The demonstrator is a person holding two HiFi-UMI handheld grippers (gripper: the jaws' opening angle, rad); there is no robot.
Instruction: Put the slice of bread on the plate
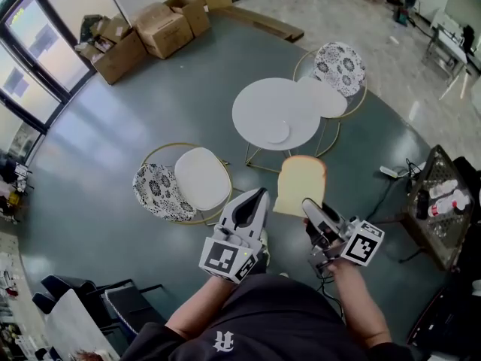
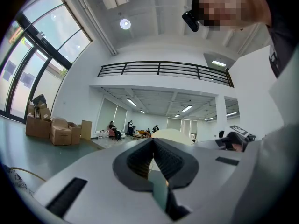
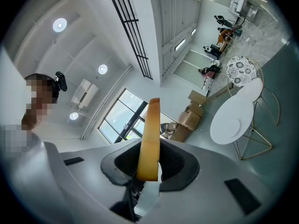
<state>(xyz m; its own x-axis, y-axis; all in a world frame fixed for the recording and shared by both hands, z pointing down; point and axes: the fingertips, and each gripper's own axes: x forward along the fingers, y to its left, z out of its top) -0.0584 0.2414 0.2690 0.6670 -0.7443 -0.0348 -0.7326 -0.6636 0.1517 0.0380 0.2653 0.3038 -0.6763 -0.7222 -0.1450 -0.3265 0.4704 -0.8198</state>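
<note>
Bread slice point(image 1: 301, 185): pale face, tan crust, upright, lower edge clamped in right tongs point(image 1: 310, 207), in the air, apart from the plate. Plate point(image 1: 276, 131): small, white, round, flat on round white counter point(image 1: 252, 100).

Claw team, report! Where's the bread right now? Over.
Left claw shut, empty. Right claw shut on bread slice, short of the table. Plate bare, nothing in the way.

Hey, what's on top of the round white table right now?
Only a white plate, near the close edge of the table. Nothing covers the tabletop; the slice of bread is clamped in the right gripper, short of it.
</note>
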